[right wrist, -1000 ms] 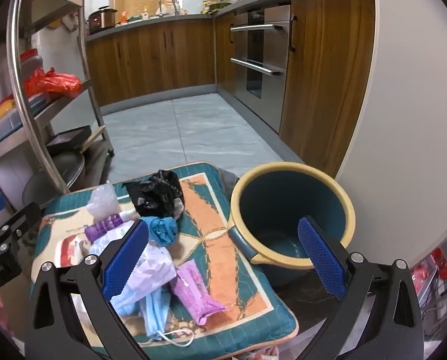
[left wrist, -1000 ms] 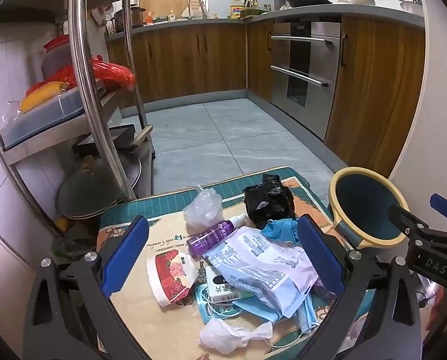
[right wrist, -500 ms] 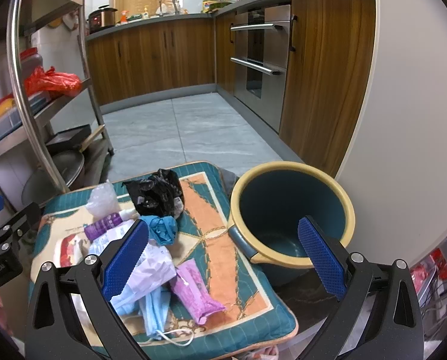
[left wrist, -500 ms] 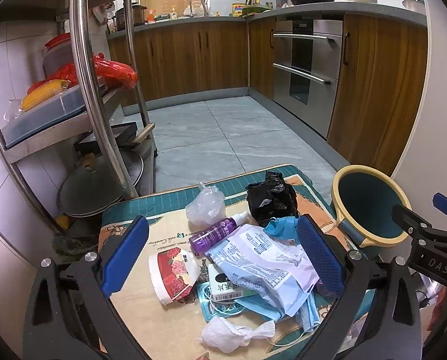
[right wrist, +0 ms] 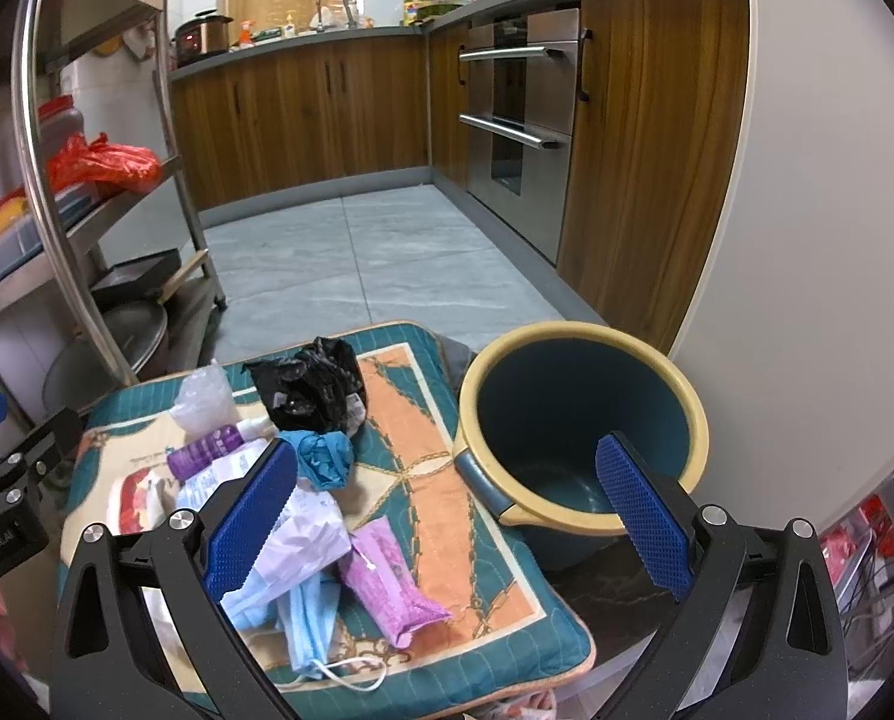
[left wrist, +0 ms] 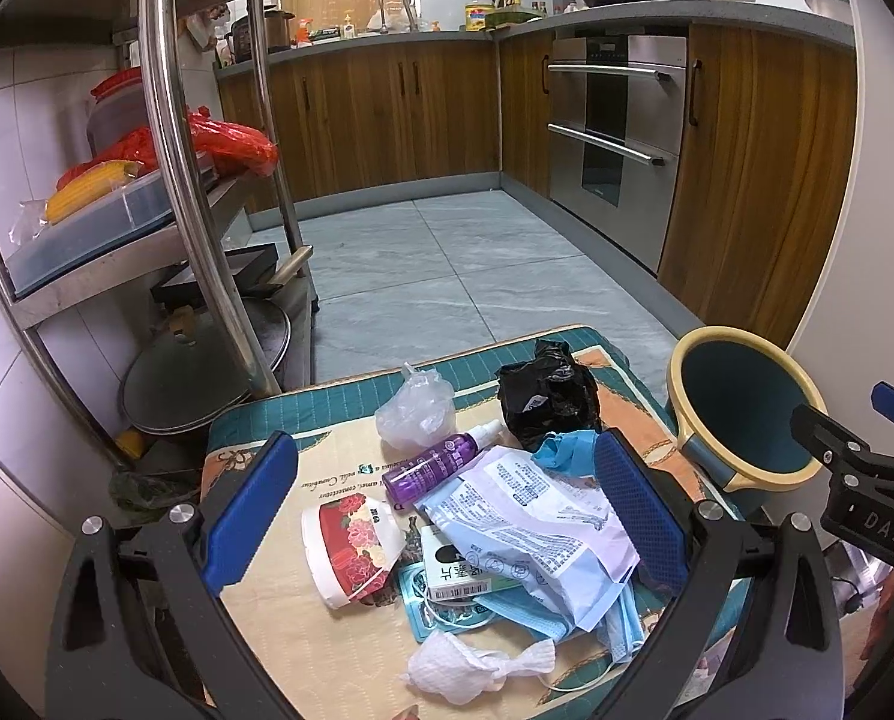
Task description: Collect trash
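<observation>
Left wrist view shows almost nothing has changed over the last second: the left gripper [left wrist: 444, 510] has only drifted slightly, and the pile sits a touch lower in the frame than before. No item has been lifted, so collecting has not really begun.

Both grippers stand wide open and hold nothing; the right gripper [right wrist: 447, 510] hangs between the pile and the bin [right wrist: 579, 420].

The trash lies heaped on a patterned cushion [right wrist: 435, 420] at lower centre of both views. It includes a crumpled black bag [left wrist: 546, 396], a clear plastic bag [left wrist: 414, 411], a purple bottle [left wrist: 441, 465], a printed white pouch [left wrist: 531, 516], a red flowered cup [left wrist: 354, 546] on its side, a white tissue [left wrist: 477, 660], blue face masks [right wrist: 306, 612] and a pink wrapper [right wrist: 387, 588].

The bin, teal with a cream rim, stands just beside the cushion at lower right and looks empty, so by my reading the whole job is still ahead.
</observation>
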{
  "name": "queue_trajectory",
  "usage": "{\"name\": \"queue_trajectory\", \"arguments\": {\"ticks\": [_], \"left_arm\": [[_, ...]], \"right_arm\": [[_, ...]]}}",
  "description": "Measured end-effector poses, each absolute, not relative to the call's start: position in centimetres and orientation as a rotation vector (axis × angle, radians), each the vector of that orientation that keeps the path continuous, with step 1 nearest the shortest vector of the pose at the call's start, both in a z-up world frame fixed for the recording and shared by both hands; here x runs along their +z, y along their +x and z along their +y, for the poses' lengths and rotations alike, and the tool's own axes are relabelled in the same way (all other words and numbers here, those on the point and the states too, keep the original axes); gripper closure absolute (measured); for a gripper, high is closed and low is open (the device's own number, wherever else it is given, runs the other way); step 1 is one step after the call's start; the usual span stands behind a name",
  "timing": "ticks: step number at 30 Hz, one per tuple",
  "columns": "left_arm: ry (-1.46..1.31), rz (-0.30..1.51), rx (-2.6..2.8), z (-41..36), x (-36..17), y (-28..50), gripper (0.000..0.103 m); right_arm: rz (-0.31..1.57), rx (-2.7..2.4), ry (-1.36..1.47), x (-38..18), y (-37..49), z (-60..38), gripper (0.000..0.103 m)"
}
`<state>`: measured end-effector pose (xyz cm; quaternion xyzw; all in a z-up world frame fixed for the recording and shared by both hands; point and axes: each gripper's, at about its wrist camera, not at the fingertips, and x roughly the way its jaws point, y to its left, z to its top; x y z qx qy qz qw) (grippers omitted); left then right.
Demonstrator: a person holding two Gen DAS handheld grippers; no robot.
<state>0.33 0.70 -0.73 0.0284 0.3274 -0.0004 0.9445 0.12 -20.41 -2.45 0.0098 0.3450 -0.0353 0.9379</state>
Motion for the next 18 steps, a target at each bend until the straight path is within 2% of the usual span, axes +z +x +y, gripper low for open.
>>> {"name": "queue_trajectory", "arguments": {"ticks": [18], "left_arm": [[0.064,0.667,0.002,0.62,-0.62,0.31,0.005]], "right_arm": [[0.717,-0.078,0.023,-2.96,0.07,-20.43,0.004]]}}
